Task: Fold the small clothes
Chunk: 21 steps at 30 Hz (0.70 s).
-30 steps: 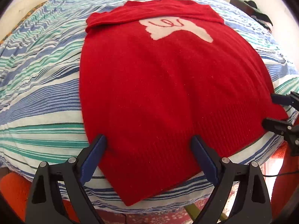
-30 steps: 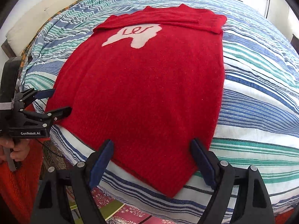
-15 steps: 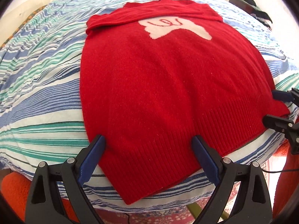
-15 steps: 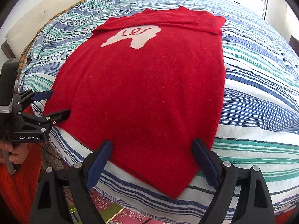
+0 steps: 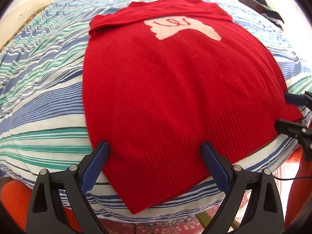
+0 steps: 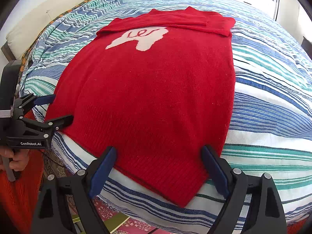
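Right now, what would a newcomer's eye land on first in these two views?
The red sweater dominates, spread flat on the striped bedspread, sleeves folded across its far end above a white motif. Both grippers stand open at its ribbed near hem: the left gripper at one corner, the right gripper at the other.

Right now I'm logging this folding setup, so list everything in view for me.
sweater: one, red with a white motif near the chest, lying flat on the bed, sleeves folded across the top, ribbed hem toward the cameras.
bedspread: one, white with blue and green stripes, covering the bed under the sweater.
rug: one, red with a small floral pattern, on the floor below the bed edge.
dark clothing: a pile, far side of the bed in the left wrist view.
left gripper: one, black with blue fingers, open over the hem's left corner.
right gripper: one, black with blue fingers, open over the hem's right corner.
hand: one, gripping the left gripper's handle.
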Each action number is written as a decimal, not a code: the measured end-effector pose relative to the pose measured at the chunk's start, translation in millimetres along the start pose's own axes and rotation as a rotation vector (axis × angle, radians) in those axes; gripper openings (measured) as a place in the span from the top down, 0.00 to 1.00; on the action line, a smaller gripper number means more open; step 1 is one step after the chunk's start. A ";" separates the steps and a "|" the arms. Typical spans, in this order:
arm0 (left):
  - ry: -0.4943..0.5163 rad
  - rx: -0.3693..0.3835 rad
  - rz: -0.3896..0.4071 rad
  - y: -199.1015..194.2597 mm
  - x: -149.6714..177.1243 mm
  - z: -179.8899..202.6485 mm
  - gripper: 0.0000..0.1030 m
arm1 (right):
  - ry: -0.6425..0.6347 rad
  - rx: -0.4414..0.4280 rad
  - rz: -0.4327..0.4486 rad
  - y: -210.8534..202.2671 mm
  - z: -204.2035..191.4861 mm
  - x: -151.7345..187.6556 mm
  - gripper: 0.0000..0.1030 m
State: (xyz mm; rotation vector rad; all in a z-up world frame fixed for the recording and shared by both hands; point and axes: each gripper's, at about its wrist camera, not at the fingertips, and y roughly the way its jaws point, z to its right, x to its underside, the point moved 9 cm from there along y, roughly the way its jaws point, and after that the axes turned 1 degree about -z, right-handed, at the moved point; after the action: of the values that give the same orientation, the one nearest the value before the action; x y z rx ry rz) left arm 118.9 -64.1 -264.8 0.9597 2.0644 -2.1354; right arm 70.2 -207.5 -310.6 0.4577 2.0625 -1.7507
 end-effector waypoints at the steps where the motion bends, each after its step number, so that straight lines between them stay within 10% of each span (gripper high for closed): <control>1: 0.000 -0.001 -0.001 0.6 -0.5 0.5 0.07 | 0.000 0.000 0.000 -0.1 0.0 0.0 0.14; 21: 0.025 -0.001 -0.022 1.1 2.9 2.0 0.06 | -0.006 0.003 -0.013 -0.2 -1.1 1.2 0.14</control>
State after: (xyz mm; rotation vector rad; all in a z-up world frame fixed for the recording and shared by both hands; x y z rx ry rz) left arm 116.2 -64.9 -267.2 0.9731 2.0975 -2.1432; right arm 69.0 -206.5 -310.9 0.4398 2.0634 -1.7612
